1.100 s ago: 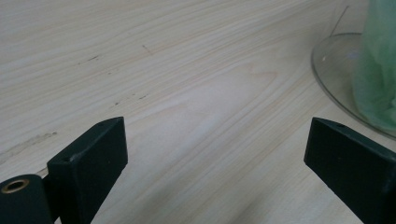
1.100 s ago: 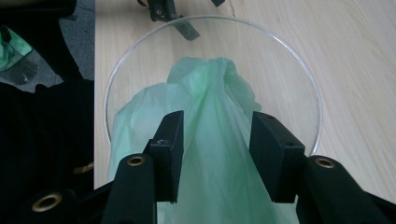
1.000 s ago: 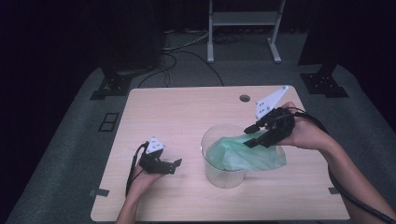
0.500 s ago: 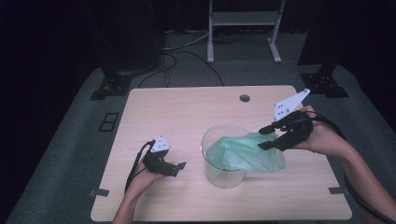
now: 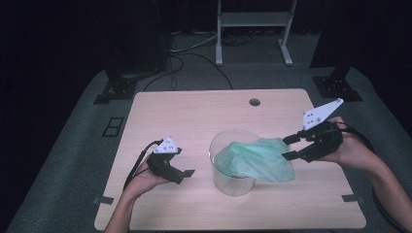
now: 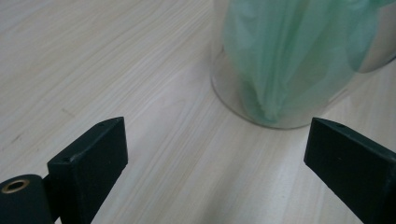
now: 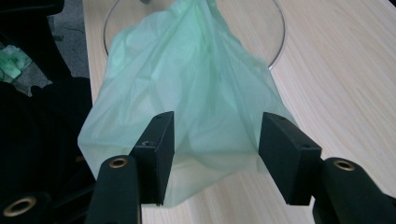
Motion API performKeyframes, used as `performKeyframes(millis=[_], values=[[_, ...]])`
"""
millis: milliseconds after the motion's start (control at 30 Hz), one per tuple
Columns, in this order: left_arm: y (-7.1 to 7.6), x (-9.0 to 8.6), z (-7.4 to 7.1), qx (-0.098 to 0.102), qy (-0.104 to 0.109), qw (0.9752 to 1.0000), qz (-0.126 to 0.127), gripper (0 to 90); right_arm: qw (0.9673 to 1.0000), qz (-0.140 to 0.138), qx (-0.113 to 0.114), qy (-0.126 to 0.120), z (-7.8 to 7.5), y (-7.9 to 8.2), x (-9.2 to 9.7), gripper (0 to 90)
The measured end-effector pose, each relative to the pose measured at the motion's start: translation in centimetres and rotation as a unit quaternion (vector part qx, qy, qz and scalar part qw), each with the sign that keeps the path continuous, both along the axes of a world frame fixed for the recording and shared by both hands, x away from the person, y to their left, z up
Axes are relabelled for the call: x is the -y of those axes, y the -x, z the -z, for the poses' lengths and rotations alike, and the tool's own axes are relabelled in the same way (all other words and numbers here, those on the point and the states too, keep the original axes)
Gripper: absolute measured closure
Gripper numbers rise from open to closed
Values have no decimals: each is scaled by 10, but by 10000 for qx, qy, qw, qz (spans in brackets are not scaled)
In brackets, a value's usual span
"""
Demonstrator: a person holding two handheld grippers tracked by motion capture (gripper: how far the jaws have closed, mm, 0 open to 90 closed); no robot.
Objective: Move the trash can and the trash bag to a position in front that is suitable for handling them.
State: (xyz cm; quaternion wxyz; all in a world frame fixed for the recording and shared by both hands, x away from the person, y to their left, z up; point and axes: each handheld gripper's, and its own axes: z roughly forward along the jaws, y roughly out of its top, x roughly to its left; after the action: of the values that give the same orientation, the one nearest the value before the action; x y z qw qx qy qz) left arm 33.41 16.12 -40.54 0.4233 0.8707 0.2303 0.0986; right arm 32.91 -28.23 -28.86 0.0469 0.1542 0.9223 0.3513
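Jaws of right gripper (image 5: pixel 290 147) just opening, apart w/ bag (image 5: pixel 255 159) edge loose between; left gripper (image 5: pixel 187 174) released, near tabletop's (image 5: pixel 194 111) left edge.

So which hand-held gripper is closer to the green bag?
The right hand-held gripper: its open jaws sit at the green bag's loose edge, while the left hand-held gripper stays beyond the clear container.

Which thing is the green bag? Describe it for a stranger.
On the wooden table, find the clear round container right of centre. The green bag sits partly inside it and spills over its right rim: thin, crumpled, translucent mint plastic, the only coloured thing there.
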Motion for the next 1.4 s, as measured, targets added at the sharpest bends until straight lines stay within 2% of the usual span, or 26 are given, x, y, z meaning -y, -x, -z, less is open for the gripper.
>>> performKeyframes(millis=[367,633,967,1067,1400], values=[[1,8,-42,108,-95,9991,408,48,9998,167,-103,-71,9,5,21,452],[-2,32,-73,265,-115,9967,753,48,9995,256,-156,-97,13,9,31,451],[-8,65,-96,387,-253,9917,1198,70,9993,253,-232,-117,20,10,36,452],[-9,76,-101,414,-285,9894,1364,90,9993,251,-260,-124,22,9,37,452],[-10,117,-108,473,-347,9822,1784,119,9991,264,-279,-159,24,10,40,452]])
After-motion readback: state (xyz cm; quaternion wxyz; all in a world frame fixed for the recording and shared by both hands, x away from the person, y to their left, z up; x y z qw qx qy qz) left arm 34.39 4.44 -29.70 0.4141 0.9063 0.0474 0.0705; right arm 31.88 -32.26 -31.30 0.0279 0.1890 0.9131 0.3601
